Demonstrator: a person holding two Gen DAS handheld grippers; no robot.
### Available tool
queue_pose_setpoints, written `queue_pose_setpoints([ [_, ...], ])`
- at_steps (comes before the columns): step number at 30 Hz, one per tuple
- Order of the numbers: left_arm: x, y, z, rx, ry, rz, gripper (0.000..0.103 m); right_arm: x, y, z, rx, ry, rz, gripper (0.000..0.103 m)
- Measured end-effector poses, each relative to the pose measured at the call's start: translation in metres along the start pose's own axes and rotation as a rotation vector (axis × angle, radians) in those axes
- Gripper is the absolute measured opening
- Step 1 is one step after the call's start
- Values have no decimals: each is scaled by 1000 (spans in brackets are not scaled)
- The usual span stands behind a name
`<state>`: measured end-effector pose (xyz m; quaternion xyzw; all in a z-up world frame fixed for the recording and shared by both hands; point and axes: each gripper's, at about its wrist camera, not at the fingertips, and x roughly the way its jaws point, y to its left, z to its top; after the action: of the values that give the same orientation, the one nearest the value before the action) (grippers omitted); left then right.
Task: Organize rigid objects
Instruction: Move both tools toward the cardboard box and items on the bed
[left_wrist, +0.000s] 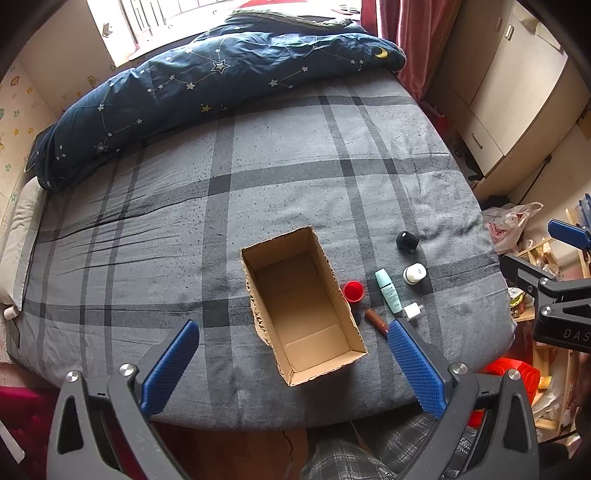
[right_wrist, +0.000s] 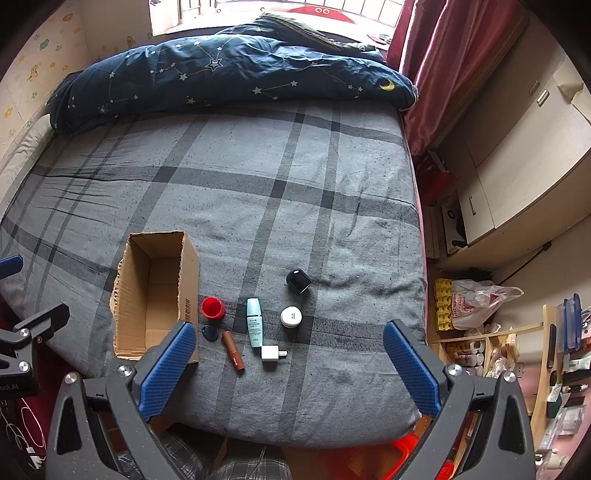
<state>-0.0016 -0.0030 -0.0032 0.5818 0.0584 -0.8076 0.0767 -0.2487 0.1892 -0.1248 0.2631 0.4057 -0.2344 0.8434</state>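
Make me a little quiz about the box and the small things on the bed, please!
1. True or false: the cardboard box already has things in it.
2. Which thing stands closest to the box? A) black charger B) red cup C) white jar
3. Fill in: the white plug lies just below the bottom end of the pale green ____.

Key: 1 false, the box is empty; 2 B; 3 tube. Both the left gripper and the right gripper have their jaws wide open and hold nothing.
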Motion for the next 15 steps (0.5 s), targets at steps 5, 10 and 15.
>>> queue_pose_setpoints([
  [5, 0, 1, 0, -9, -1, 6, 103, 2, 1, -2, -15, 4, 9, 103],
  [10, 1, 2, 1, -25, 0, 19, 103, 2, 1, -1, -23, 5, 17, 103],
  [15, 3, 4, -1, -48, 3, 28, 103, 3, 1, -1, -33, 12, 24, 103],
])
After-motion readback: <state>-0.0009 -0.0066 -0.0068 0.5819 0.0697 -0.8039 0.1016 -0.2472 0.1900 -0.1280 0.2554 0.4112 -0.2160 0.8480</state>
